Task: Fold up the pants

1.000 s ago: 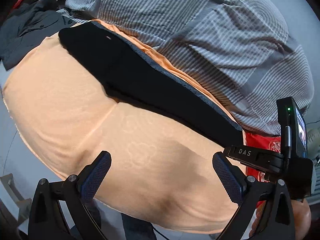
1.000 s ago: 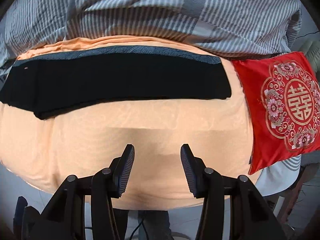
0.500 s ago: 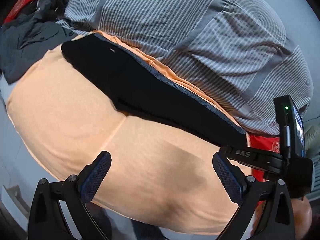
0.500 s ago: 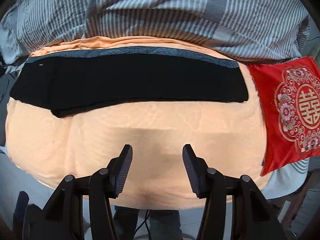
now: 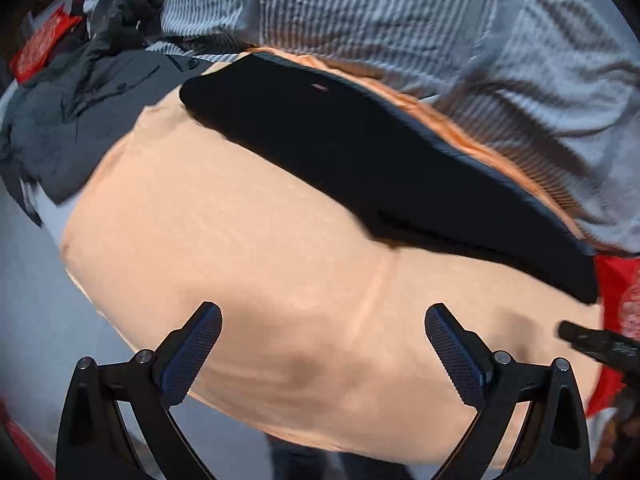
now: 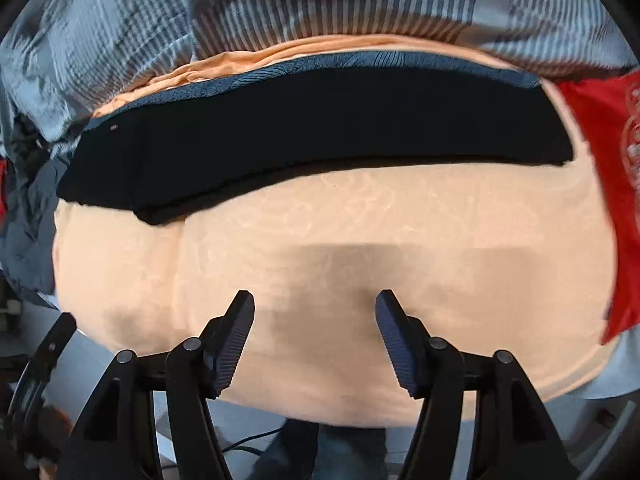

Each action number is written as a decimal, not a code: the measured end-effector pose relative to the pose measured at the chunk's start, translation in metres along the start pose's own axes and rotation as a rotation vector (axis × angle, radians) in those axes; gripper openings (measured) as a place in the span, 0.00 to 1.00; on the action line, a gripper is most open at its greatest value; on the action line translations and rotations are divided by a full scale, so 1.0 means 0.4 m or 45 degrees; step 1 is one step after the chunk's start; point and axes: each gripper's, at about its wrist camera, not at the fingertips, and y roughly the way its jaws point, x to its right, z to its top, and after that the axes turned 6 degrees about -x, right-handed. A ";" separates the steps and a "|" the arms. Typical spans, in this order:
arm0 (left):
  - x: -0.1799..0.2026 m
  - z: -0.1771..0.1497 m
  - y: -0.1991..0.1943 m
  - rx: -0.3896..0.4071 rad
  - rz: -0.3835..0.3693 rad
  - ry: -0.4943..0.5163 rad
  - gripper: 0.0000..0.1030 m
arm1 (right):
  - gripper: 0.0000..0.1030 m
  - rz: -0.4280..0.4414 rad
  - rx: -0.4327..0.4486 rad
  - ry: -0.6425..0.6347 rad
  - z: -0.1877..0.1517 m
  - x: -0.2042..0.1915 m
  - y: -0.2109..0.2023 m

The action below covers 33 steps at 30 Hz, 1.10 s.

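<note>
Pants [image 6: 320,136] flat on orange sheet [image 6: 360,240], right tongs [image 6: 316,312] pointing down, widening, empty

Matt black cloth pants [image 6: 320,128], ribbed finger pads [image 6: 234,344]

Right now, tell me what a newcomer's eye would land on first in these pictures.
A long strip of black pants lies flat across the far half of a peach sheet, in stark contrast. Behind it bunches a grey striped quilt; a red embroidered cushion sits at the right end. Both the left gripper and right gripper hover open and empty over the near sheet.
</note>
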 end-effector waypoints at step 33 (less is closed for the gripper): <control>0.011 0.504 0.408 -0.135 0.144 0.306 1.00 | 0.15 1.073 -0.084 0.438 0.191 -0.282 0.430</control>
